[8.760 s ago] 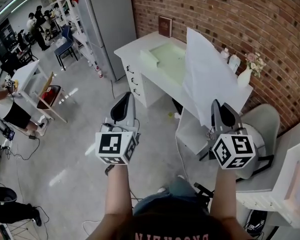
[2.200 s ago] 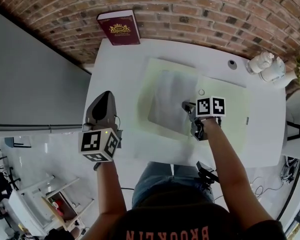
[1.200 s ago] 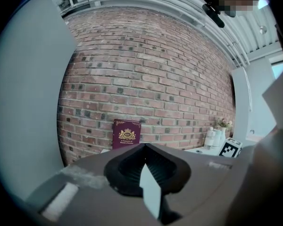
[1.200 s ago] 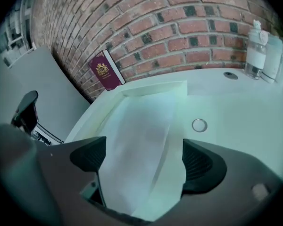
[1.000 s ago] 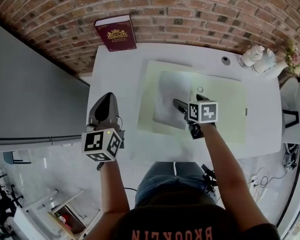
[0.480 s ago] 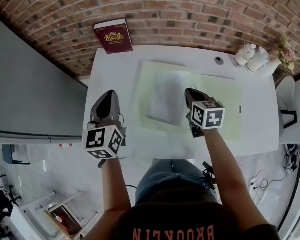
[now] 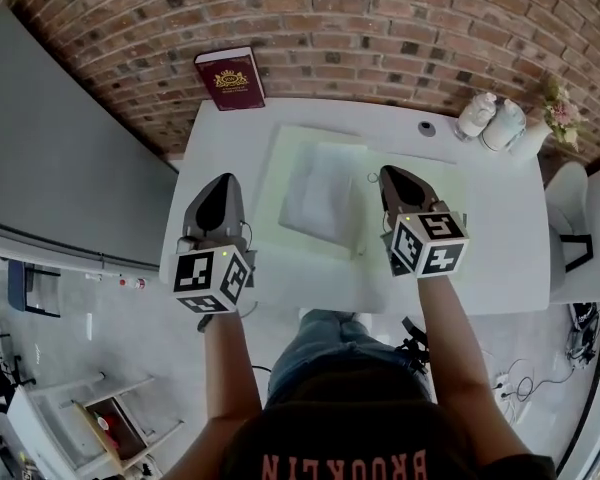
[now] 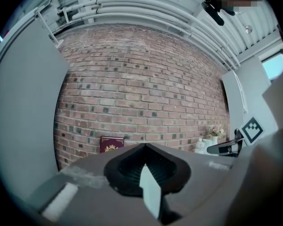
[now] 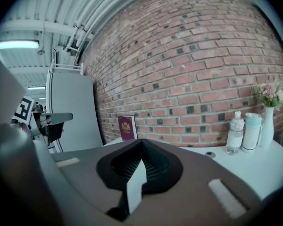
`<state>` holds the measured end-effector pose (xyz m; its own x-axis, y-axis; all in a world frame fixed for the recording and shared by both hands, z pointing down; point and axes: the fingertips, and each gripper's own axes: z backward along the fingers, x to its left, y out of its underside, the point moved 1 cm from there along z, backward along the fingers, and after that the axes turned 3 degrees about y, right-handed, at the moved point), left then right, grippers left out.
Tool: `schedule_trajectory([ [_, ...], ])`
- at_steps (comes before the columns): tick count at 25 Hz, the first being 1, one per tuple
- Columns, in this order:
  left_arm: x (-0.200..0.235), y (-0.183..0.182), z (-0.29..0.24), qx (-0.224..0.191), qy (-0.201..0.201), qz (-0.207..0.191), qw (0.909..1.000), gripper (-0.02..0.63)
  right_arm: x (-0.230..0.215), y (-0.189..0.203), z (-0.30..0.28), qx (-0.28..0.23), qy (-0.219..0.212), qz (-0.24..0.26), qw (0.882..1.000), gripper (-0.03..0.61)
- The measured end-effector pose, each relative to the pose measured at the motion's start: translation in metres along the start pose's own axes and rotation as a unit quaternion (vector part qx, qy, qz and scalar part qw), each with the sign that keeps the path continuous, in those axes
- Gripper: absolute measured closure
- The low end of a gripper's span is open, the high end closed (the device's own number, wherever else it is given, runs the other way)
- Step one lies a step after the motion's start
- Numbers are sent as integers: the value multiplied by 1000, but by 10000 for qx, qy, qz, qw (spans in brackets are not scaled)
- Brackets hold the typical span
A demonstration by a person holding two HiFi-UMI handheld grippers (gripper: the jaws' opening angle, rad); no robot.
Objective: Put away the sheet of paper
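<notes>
Desk (image 7: 500, 218) bears sheet of paper (image 7: 320, 193); left hand-held gripper (image 7: 219, 181), right hand-held gripper (image 7: 387, 172) closed.

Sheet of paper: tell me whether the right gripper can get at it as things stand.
Probably yes: the sheet of paper lies uncovered on the green mat just left of the right gripper, nothing between them, though its jaws are shut.

Readable print: one word
The shirt (image 7: 365, 465) bears "BROOKLYN", seen upside down; the book (image 7: 230, 78) shows only a gold crest, any lettering too small to read.
</notes>
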<state>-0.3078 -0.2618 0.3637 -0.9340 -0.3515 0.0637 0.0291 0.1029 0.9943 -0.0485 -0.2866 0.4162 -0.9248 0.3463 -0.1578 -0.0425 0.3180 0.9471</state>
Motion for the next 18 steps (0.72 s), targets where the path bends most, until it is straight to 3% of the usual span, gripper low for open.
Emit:
schedule_trajectory([
  [4,-19,-22,14,-188,-52,-206,9996,620,-7,-30,38,-455,-9,186,9988,578],
  [9,-41,-41,24,-386,-110,-325,9987,620,-10,-55,81,-827,89,938,9921,578],
  [18,-91,-61,27,-712,-150,-433,9964,620,-22,-90,136,-1296,-35,1146,9849,578],
])
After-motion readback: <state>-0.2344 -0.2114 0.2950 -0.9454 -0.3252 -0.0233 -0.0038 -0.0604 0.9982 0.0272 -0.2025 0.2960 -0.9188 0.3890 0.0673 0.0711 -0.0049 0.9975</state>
